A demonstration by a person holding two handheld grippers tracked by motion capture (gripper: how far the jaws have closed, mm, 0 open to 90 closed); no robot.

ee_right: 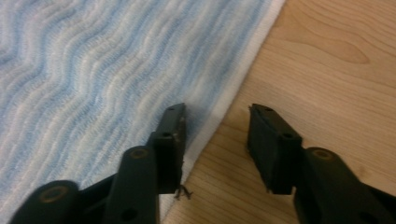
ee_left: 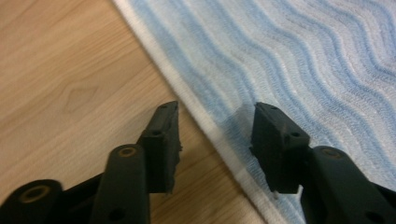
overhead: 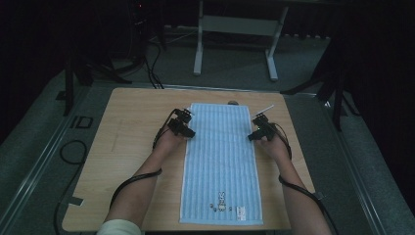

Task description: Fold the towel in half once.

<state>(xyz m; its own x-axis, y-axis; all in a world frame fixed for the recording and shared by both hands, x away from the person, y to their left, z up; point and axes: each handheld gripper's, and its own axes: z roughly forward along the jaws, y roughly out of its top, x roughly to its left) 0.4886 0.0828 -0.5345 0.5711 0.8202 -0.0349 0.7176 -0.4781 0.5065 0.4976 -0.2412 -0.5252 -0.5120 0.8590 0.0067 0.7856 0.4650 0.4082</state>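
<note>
Down the middle of the wooden table (overhead: 127, 147) lies the blue towel (overhead: 220, 156), spread flat with its long sides running away from us and a small embroidered figure (overhead: 221, 201) near our end. We judge it light, soft and limp: it will sag and fold wherever it is not held, and its ribbed weave should give the jaws good friction. The firm white hem (ee_left: 205, 119) along each long side looks like the best place to pinch, and taking both sides at once should keep the cloth even.

Our left gripper (ee_left: 216, 135) straddles the left hem with its jaws apart, one over wood and one over cloth, gripping nothing. Our right gripper (ee_right: 215, 140) mirrors it at the right hem (ee_right: 233, 100), jaws likewise spread and empty.

We cannot tell whether the jaw tips touch the surface or hover. A small dark object (overhead: 233, 103) past the towel's far end is too dim to identify, as is the room beyond.
</note>
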